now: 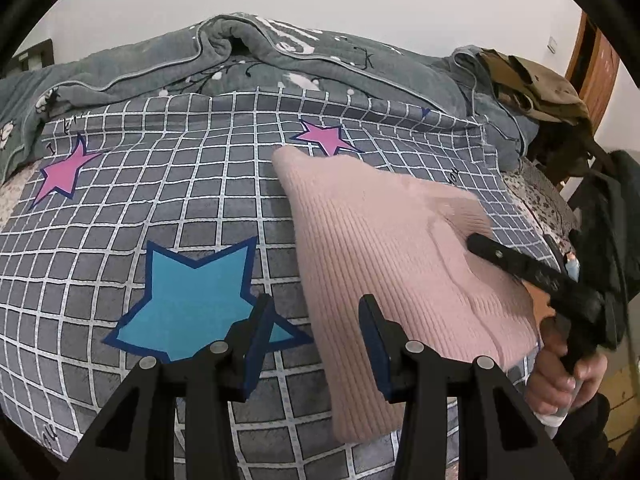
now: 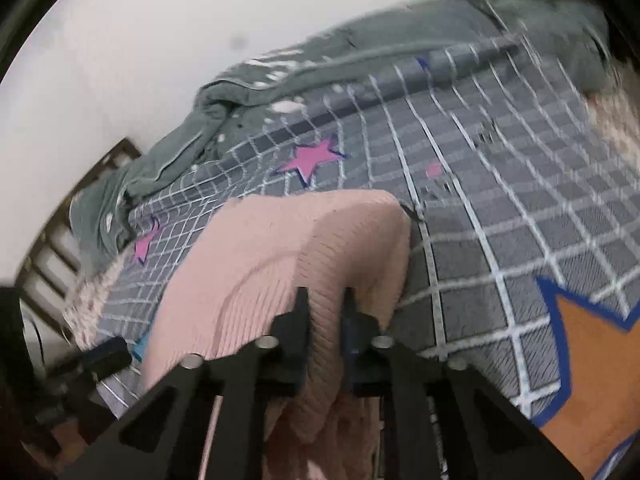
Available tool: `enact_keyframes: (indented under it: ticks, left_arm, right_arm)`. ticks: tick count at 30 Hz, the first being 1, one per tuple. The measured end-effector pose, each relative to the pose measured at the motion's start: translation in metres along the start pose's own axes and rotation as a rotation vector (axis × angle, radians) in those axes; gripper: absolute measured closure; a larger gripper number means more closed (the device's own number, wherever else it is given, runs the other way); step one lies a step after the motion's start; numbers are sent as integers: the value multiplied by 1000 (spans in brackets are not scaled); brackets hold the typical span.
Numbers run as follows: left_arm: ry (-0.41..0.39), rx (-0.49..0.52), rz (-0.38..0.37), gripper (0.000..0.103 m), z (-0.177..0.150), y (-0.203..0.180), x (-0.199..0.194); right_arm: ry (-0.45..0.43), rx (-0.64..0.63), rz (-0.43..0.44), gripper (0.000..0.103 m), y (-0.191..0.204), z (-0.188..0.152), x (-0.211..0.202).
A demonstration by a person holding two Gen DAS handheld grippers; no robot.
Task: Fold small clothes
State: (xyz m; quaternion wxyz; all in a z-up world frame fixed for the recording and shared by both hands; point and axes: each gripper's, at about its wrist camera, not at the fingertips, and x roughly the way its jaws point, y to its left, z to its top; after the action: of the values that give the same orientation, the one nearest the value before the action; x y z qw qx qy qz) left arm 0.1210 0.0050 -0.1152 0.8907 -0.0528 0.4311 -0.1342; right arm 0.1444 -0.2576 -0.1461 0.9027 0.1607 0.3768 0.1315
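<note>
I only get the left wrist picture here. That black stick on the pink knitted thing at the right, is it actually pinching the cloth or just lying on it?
Observer: Pinching. In the right wrist view the right gripper has a ridge of the pink knit garment squeezed between its fingers.
Operator: And the gripper in my picture?
Observer: The left gripper is open, holding nothing.
Operator: Anything beyond my right edge?
Observer: An orange star with a blue border, printed on the checked bedsheet.

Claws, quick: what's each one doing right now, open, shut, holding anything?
Left claw: open, empty, beside the pink knit.
Right claw: shut on the pink knit, a fold pinched between its fingers.
</note>
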Motion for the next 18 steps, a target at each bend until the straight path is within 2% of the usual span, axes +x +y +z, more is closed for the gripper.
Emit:
enact_keyframes:
  ticks: [2,5,7,9,10,15,18]
  left_arm:
    - [2,-14,-9,61,2,1,3]
    - [4,-22,-21,61,3,-1,7]
    - [0,-24,-34,61,4,-3,8]
    - [-1,-27,-33,61,5,-6,11]
    - [0,-29,-34,61,6,-7,12]
    - [-1,-33,-46,61,9,-11,13]
    - [5,-39,-54,61,10,-14,17]
  right_arm:
    - [-54,1,31,94,-5,0,-15]
    - [-106,107,69,94,-30,1,-31]
    - [-70,116,26,94,-40,-4,-21]
    - [26,106,5,94,-43,-13,3]
    - [40,103,-2,93,-44,-16,8]
    - [-12,146,30,83,-45,-9,-16]
    - [-57,88,14,81,-30,-7,-31]
